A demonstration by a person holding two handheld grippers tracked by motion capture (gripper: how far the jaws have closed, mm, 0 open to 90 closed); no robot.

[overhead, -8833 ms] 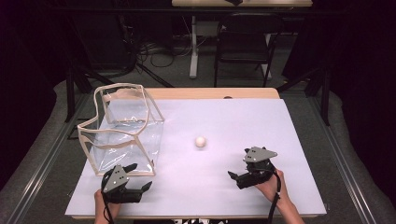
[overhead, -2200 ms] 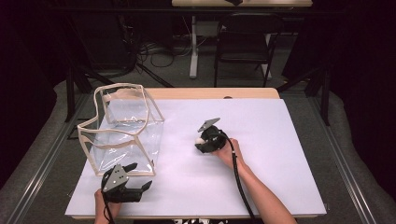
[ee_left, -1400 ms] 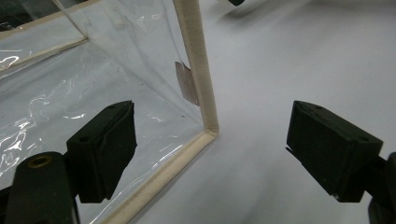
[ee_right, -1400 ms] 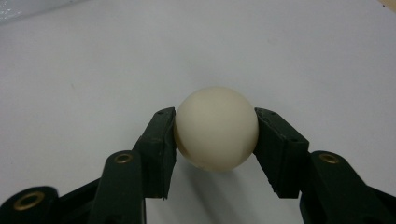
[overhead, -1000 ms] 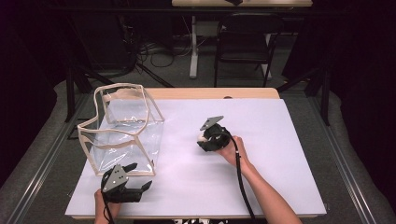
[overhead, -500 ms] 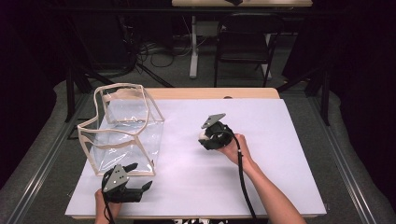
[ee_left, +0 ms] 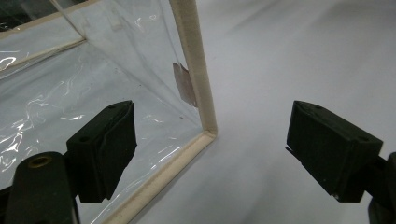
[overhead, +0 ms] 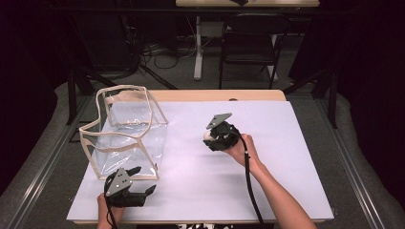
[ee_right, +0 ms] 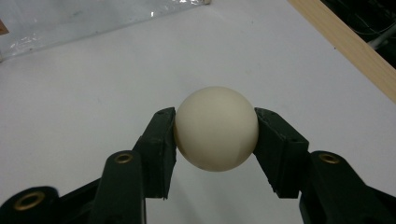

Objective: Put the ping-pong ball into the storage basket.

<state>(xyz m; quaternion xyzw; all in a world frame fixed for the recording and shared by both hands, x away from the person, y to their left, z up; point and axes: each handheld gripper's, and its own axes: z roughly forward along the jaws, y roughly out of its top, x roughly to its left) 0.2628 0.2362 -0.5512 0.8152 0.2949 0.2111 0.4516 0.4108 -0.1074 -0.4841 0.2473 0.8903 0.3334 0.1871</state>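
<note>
Two grippers work over one white table [overhead: 296,191], whose far edge shows a strip of bare wood. The largest thing on it is a clear plastic bag [overhead: 125,131] with cream piping, standing open-topped near the table's left edge. Just in front of it, at the near-left corner, the left gripper [overhead: 142,192] rests low, its jaws spread wide with nothing between them; in the left gripper view the bag's near bottom corner [ee_left: 208,133] sits between the two jaws but touches neither.

Near the table's middle, the right gripper [overhead: 209,138] has its jaws closed on a small cream ball [ee_right: 215,128], pinched at its two sides and seemingly raised just off the surface.

The grip looks like the weak point: flat pads on a smooth round ball meet it at two small patches, so a tilt or a jolt could squirt it free to roll off an edge. The bag's soft walls may also sag or tip if bumped.
</note>
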